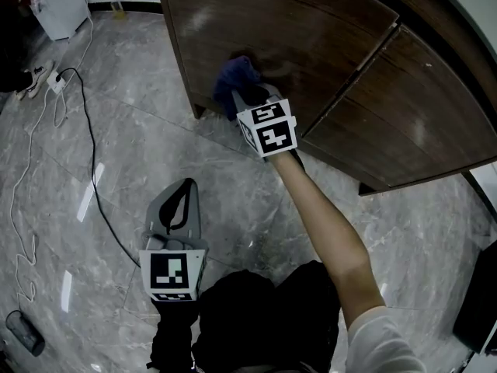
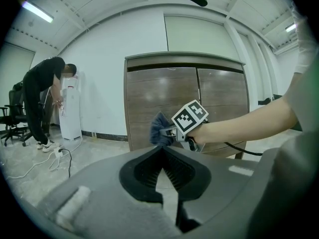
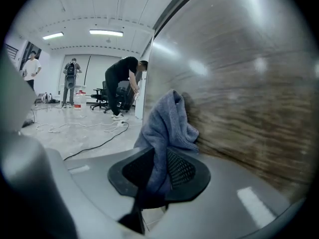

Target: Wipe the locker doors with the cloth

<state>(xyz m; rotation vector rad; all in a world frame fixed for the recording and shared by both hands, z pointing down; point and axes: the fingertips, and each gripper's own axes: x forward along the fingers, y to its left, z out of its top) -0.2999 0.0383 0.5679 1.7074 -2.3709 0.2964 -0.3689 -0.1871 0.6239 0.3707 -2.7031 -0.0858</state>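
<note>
Closest to the head camera was the left gripper, hanging low over the grey floor well away from the work. Its own view showed the jaws together at the tips with nothing between them, so it was just along for the ride.

All the action was on the right gripper. It was clamped on the blue cloth, and in its own view a fold of cloth ran down between the pads while the rest bunched out past the tips. That bunch sat against the left locker door, near the door's outer edge, touching it as far as I could tell. The right locker door had nothing on it at all.

What worried me:
- Only a fold was pinched. My guess is that a hard drag across the wood could've tugged the cloth out of the jaws.
- With the cloth wadded up, just a small patch met the door, so streaks or missed strips seemed likely.
- If the wad slid aside, the bare jaw tips could've scraped the finish.
- A black cable snaked over the floor to the person's left. Stepping sideways to reach more door looked like a trip risk.
</note>
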